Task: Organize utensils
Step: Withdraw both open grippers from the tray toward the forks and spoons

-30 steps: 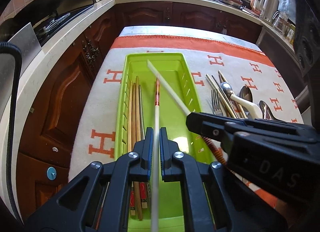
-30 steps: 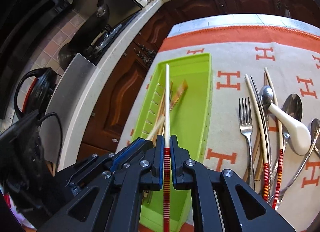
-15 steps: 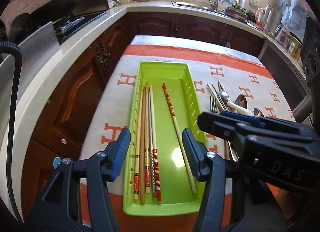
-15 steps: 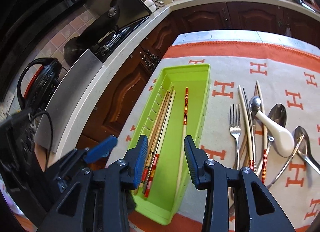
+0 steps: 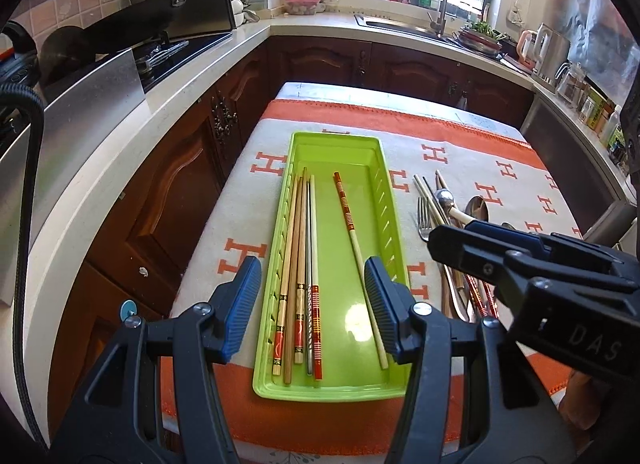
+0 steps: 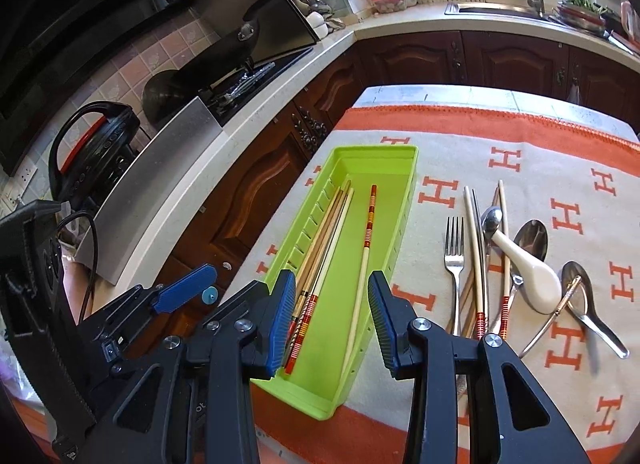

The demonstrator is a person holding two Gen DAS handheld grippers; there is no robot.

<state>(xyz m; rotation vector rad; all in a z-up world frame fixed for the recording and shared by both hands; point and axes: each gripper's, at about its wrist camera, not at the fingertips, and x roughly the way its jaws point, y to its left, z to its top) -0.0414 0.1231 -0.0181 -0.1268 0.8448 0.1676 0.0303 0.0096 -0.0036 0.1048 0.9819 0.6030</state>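
Note:
A lime green tray lies lengthwise on the orange-and-white cloth. Several chopsticks are bunched along its left side. One pale chopstick with red bands lies apart, slanting toward the tray's right wall. My left gripper hovers open above the tray's near half with nothing between its fingers. My right gripper is also open and empty over the near end. A fork, more chopsticks, a white ceramic spoon and metal spoons lie on the cloth to the right.
The right gripper's black body crowds the left wrist view, covering part of the loose cutlery. Dark wooden cabinets and a pale counter with a stove run along the left. A sink is at the back.
Both grippers were shut on a chopstick each a second ago. They opened, the chopsticks now lie in the tray, and both grippers have pulled up and back.

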